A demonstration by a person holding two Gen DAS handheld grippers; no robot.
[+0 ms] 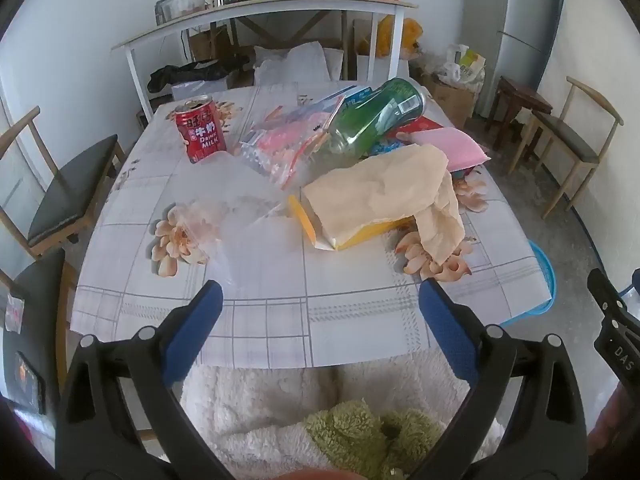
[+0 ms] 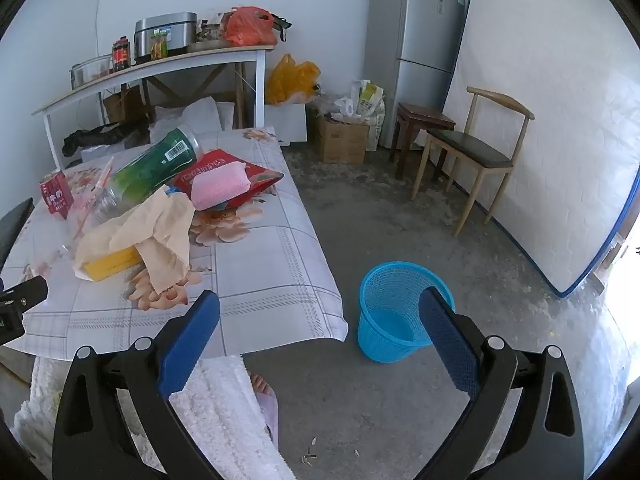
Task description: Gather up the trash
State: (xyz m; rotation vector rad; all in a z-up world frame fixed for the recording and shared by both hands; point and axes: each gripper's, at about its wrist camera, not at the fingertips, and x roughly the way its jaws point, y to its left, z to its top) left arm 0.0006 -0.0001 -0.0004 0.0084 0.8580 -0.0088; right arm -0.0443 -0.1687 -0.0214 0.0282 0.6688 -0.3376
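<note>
Trash lies on the floral table [image 1: 280, 320]: a red milk can [image 1: 200, 130] upright at the back left, clear plastic bags [image 1: 276, 144], a green bottle [image 1: 372, 120] on its side, a crumpled beige paper [image 1: 384, 192] over a yellow box [image 1: 360, 236], a pink sponge [image 1: 456, 144] on a red packet [image 2: 224, 172]. A clear wrapper [image 1: 240, 220] lies near the front. A blue mesh bin [image 2: 400, 312] stands on the floor right of the table. My left gripper [image 1: 320, 300] is open and empty over the table's front edge. My right gripper [image 2: 320, 312] is open and empty, between the table corner and the bin.
Chairs stand left of the table [image 1: 68, 196] and by the right wall [image 2: 472, 152]. A white shelf table [image 2: 152, 68] with jars and a cooker is behind. A fridge [image 2: 416, 40], a mattress [image 2: 552, 120], boxes and bags line the far wall.
</note>
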